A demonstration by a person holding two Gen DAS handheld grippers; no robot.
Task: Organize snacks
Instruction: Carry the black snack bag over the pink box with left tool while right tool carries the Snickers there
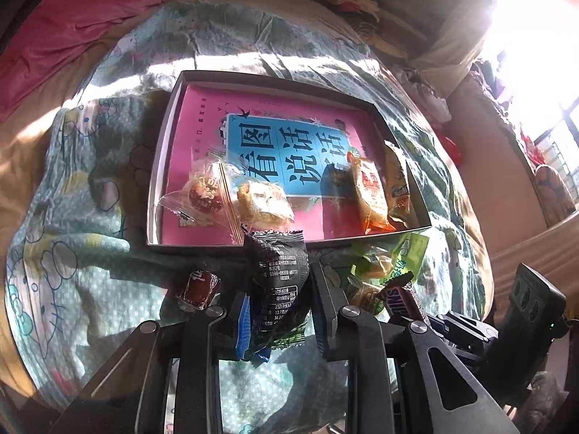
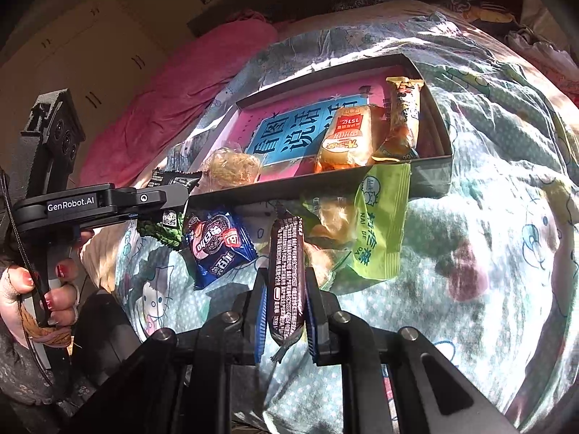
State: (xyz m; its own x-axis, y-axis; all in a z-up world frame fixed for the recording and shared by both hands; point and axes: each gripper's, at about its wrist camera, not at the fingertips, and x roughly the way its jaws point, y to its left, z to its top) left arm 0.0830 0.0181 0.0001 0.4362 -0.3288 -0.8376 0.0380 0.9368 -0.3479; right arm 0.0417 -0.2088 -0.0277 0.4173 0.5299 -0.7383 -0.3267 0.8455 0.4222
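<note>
A shallow grey box (image 1: 159, 166) with a pink book inside lies on the bed; it also shows in the right wrist view (image 2: 430, 170). Inside are two clear-wrapped pastries (image 1: 206, 191) and two orange packets (image 1: 369, 195). My left gripper (image 1: 277, 293) is shut on a black snack packet (image 1: 278, 282), held just before the box's near edge. My right gripper (image 2: 286, 296) is shut on a brown Snickers bar (image 2: 286, 275), low over the blanket. A blue Oreo packet (image 2: 217, 246), a green packet (image 2: 380, 224) and a red candy (image 1: 197, 289) lie on the blanket.
The bed carries a rumpled teal cartoon blanket (image 1: 72, 217) and a pink quilt (image 1: 72, 25) at the back. A bright window (image 1: 535, 54) is at the right. The left gripper's body and the hand holding it show in the right wrist view (image 2: 90, 206).
</note>
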